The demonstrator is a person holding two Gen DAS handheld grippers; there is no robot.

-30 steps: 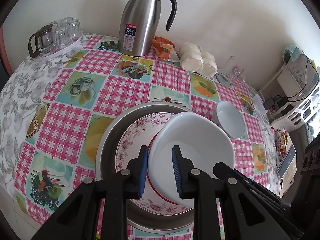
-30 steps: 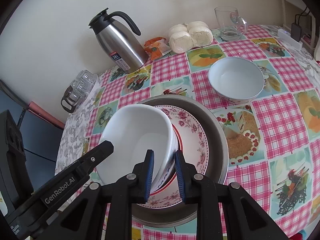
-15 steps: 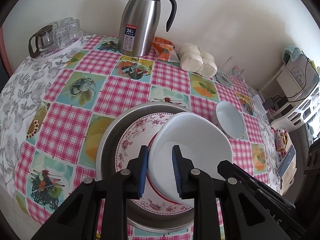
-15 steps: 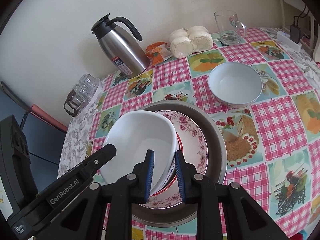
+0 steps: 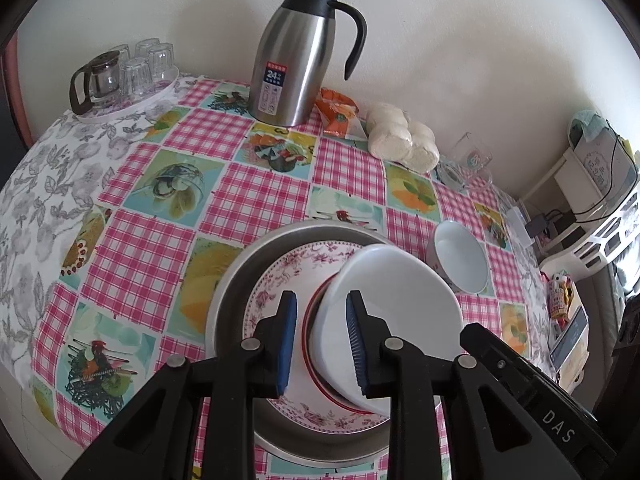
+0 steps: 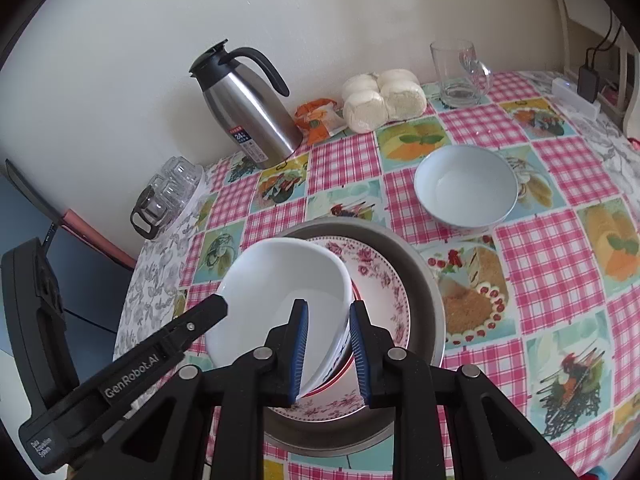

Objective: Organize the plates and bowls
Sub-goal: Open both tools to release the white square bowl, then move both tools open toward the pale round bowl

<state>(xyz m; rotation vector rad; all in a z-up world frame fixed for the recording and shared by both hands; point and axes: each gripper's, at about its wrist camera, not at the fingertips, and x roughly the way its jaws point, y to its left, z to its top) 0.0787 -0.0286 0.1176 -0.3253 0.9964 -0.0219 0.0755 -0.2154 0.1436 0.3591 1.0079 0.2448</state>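
1. The left gripper [image 5: 321, 340] straddles the near rim of the white bowl [image 5: 394, 312]; its jaws are opening, with the bowl's wall between the blue pads but the outer pad clear of it.
2. The right gripper [image 6: 329, 350] pinches the opposite rim of the same bowl, pads pressed on the wall.
3. The bowl sits tilted on a floral plate [image 5: 280, 280], which lies in a metal pan [image 5: 232, 280] on the checked tablecloth [image 5: 160, 240].
4. At two o'clock from the pan, just beside it, stands a second white bowl [image 6: 466, 186].
5. Farther off at twelve o'clock: a steel thermos jug [image 5: 296, 64], buns [image 5: 402, 142], and a glass mug [image 6: 458, 74].
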